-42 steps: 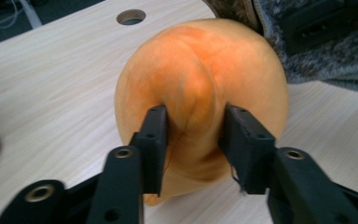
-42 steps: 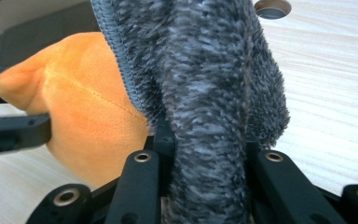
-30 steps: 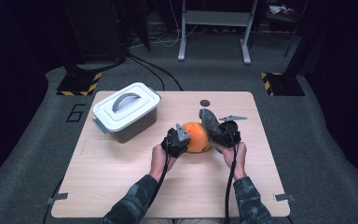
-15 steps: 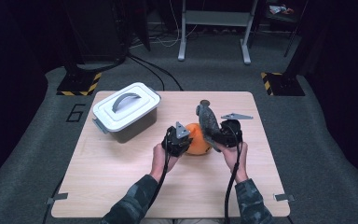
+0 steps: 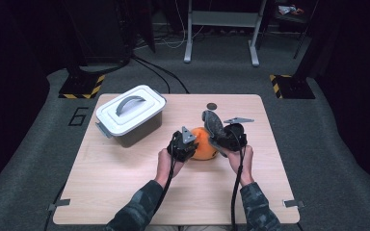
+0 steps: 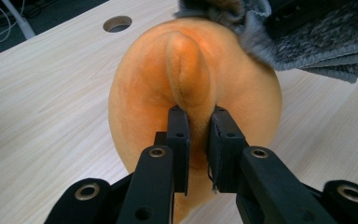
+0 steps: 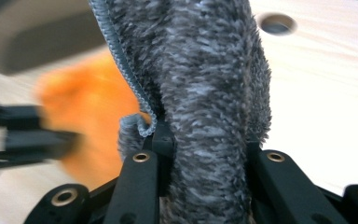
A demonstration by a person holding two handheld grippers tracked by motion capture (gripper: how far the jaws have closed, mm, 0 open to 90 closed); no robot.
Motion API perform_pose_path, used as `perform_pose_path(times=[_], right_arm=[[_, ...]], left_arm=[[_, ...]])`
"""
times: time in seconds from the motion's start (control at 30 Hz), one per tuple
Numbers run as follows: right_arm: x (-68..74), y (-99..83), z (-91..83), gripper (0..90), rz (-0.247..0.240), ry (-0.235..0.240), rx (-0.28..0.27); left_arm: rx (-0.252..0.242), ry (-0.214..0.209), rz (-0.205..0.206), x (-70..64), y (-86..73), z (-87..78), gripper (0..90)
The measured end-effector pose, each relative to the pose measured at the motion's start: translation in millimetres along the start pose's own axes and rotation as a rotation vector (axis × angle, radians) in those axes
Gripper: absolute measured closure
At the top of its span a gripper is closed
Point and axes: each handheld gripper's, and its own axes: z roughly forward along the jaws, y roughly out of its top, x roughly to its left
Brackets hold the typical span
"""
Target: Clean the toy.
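Observation:
An orange plush toy (image 5: 203, 144) sits mid-table between the two hands. My left gripper (image 6: 197, 122) is shut on a soft ridge of the orange plush toy (image 6: 186, 79). My right gripper (image 7: 205, 140) is shut on a folded grey cloth (image 7: 205, 74) that stands up between its jaws; in the high view that grey cloth (image 5: 213, 123) rises above the toy's right side and rests against its top. In the left gripper view the grey cloth (image 6: 317, 37) lies over the toy's upper right. The orange toy (image 7: 91, 107) shows blurred left of the cloth in the right gripper view.
A white lidded box (image 5: 131, 113) with a grey handle stands at the table's back left. A round hole (image 5: 212, 106) is in the wooden tabletop (image 5: 125, 192) behind the toy. Black equipment stands and cables are on the floor beyond the table.
Both grippers and the toy have shifted slightly nearer the person. The right gripper has brought the grey cloth closer against the toy's top.

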Motion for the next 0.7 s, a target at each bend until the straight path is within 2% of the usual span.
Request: perform_pose_path(times=[0.17,0.37,0.4,0.47,0.57,0.6,0.7], right_arm=[[-18.3,-15.0,11.2,70.0,0.069,-0.041,0.063],[-32.6,-26.2,23.0,70.0,0.093,-0.067,0.138],[-32.9,-26.4,22.5,70.0,0.102,-0.066,0.137],[-31.3,-24.6,18.0,70.2,0.087,-0.071,0.115],[-22.5,-15.9,5.9,70.1,0.07,-0.053,0.075],[-18.4,-11.7,1.6,70.1,0.053,-0.052,0.053],[-3.5,2.1,-11.9,70.1,-0.007,-0.005,0.0]], left_arm=[[-0.003,-0.008,-0.001,0.7,-1.0,0.2,79.9],[-0.009,-0.011,0.007,0.7,-0.8,0.4,79.7],[-0.01,-0.009,0.009,0.7,-0.7,0.3,79.7],[-0.006,-0.009,0.014,1.4,-0.6,0.0,79.7],[-0.005,-0.004,0.008,2.2,-0.9,-0.2,79.7],[-0.003,-0.004,0.008,2.1,-0.7,-0.3,79.7],[-0.008,-0.005,0.014,1.5,-0.5,0.2,79.6]])
